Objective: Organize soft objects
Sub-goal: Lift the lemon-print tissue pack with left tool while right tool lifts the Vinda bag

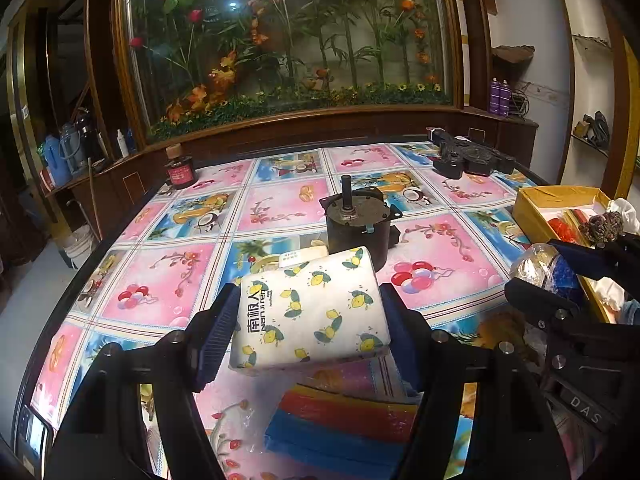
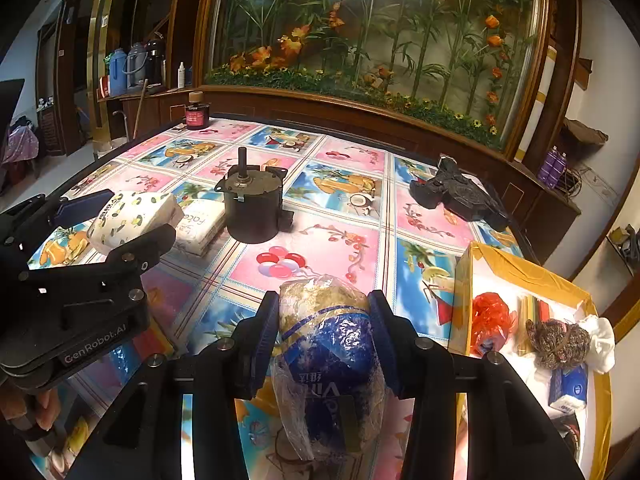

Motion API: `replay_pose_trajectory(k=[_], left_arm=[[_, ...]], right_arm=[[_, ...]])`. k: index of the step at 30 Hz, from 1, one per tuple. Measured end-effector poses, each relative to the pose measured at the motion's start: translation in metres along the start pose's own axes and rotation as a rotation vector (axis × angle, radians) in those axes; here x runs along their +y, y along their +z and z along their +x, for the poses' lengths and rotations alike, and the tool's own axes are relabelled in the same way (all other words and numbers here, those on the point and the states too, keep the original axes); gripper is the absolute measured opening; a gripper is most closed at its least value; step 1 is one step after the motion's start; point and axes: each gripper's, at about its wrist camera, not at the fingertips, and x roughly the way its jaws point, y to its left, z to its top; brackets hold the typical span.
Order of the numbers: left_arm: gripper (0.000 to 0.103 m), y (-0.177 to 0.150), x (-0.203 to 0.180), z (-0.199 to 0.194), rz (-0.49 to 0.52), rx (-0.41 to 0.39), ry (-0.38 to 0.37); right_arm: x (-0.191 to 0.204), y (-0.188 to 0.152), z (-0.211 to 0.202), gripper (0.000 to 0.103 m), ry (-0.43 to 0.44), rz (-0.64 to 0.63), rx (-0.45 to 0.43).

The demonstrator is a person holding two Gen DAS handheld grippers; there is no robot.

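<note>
The left gripper (image 1: 310, 320) pinches a soft tissue pack (image 1: 312, 312) between its two blue pads and holds it up above the table (image 1: 280, 208). The pack is white with little yellow lemons and green leaves on it. Down its side you can read "NanJiRen" next to big Chinese letters. In the right wrist view this gripper's black body reads "GenRobot.AI".

The right gripper (image 2: 324, 332) squeezes a crinkly plastic bag (image 2: 328, 352) from both sides, near the middle of the table's front. The bag is clear at the top with something pale and lumpy inside, and blue lower down with a gold stripe. White letters on the blue part look like "Vin", but the rest is hidden.

One more white tissue pack (image 2: 200, 226) lies flat on the table just left of the dark metal motor (image 2: 252, 208). Its writing starts with "Fac".

On the right stands one yellow box (image 2: 516, 268). Inside it are one red bag (image 2: 490, 320), one brown knitted lump (image 2: 556, 344), one white cloth (image 2: 602, 344) and one small blue tissue packet (image 2: 570, 390).

One stack of red and blue sponges (image 1: 340, 428) lies under the left gripper.

Far left stands one dark bottle (image 2: 197, 114) with a red label; its words are too small to read
</note>
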Motion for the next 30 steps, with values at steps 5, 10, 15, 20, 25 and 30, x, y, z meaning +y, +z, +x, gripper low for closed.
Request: replay_pose_trajectory(k=[5,10,15,20,25,30], left_arm=[[0.069,0.000,-0.002,-0.002,0.009,-0.011,0.009],[0.069,-0.001,-0.005,-0.003,0.020,-0.018,0.014],[0.069,-0.001,-0.007,-0.005,0.029,-0.026,0.019],[0.069,0.000,-0.008,-0.006,0.035,-0.034,0.025],[0.069,-0.001,-0.008,-0.006,0.034,-0.034,0.025],[0.069,0.000,-0.008,-0.006,0.034,-0.036,0.027]], right_arm=[[-0.003,0.000,0.001,0.044,-0.003,0.007,-0.004],[-0.004,-0.001,0.002,0.044,-0.002,0.005,-0.002],[-0.005,0.000,0.002,0.044,-0.003,0.012,0.000],[-0.008,0.001,0.002,0.044,-0.002,0.019,-0.001],[-0.009,0.001,0.002,0.044,-0.002,0.023,-0.003],[-0.011,0.001,0.001,0.044,-0.002,0.027,-0.006]])
